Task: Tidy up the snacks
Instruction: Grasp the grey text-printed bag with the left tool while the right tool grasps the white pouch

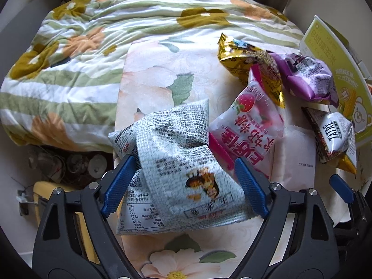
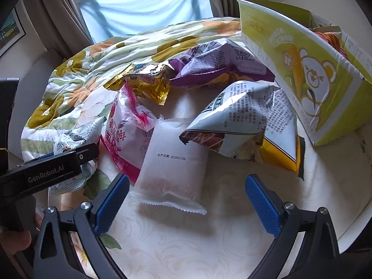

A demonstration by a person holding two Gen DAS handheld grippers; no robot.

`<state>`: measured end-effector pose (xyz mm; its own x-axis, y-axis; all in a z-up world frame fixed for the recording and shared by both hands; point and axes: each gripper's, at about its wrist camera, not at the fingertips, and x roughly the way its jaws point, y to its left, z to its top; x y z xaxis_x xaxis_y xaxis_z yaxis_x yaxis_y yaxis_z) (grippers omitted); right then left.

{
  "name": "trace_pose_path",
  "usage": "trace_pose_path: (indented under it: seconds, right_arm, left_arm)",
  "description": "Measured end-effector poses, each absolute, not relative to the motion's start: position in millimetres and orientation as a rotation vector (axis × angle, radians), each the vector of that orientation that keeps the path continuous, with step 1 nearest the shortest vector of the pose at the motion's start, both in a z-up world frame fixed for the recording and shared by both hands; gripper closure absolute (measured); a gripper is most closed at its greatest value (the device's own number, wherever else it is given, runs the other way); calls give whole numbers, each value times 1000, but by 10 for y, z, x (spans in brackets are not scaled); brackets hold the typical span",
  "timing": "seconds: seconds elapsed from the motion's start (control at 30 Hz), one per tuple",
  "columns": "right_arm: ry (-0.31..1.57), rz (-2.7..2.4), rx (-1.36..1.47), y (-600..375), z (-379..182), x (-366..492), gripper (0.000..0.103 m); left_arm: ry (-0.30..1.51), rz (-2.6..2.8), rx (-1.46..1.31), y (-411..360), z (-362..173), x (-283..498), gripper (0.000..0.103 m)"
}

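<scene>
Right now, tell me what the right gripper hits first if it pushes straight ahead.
The right gripper, open, would most likely meet the white frosted packet first; its near end already lies between the fingers. Depth is unclear, so height above it can't be judged.

Open tabletop [image 2: 176,244] across lower centre of right wrist view, between blue fingers [image 2: 111,200]; passable. Blocked ahead by white packet [image 2: 172,162], just beyond fingertips. Blocked upper right by green carton [image 2: 302,74], with grey printed bag [image 2: 244,121] leaning beside it. Upper centre crowded: gold bag [image 2: 148,83] and purple bag [image 2: 220,62], touching. Left edge occupied by left gripper [image 2: 76,153]. In left wrist view, bare cloth strip [image 1: 162,69] free at centre top, bounded at left by bunched quilt [image 1: 69,58]
</scene>
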<state>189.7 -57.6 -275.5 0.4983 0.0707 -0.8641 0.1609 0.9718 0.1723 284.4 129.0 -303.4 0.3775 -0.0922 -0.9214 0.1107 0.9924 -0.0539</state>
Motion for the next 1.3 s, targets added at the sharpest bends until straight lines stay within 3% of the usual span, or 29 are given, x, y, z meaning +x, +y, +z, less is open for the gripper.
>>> trace_pose_path:
  seconds: [0.07,0.1,0.5,0.73,0.97,1.3]
  right_arm:
    - [1058,-50,242,-559,-2774,1913,4]
    - [1061,-48,242,-554,-2779,1917,5]
    - [1083,-39,248,-486,-2888,2085,13]
    - [1101,-58,224,-428,-2972,2209,29]
    - [1113,-83,172,-357,-3026,2300,38]
    - [1119,-42,186,-344,-2914,2240,43]
  left_arm:
    - [1199,-124,10,1333,-3079,2841,18]
    - [1225,-119,-11,1374,-3125,2855,24]
    - [1240,-144,-43,1448,-3155,2802,47]
    - [1250,-167,-61,1467,-3134,2742,48]
    - [1252,-185,-65,1464,-3135,2697,48]
    - [1249,-204,-94,1522,-3040,2629,49]
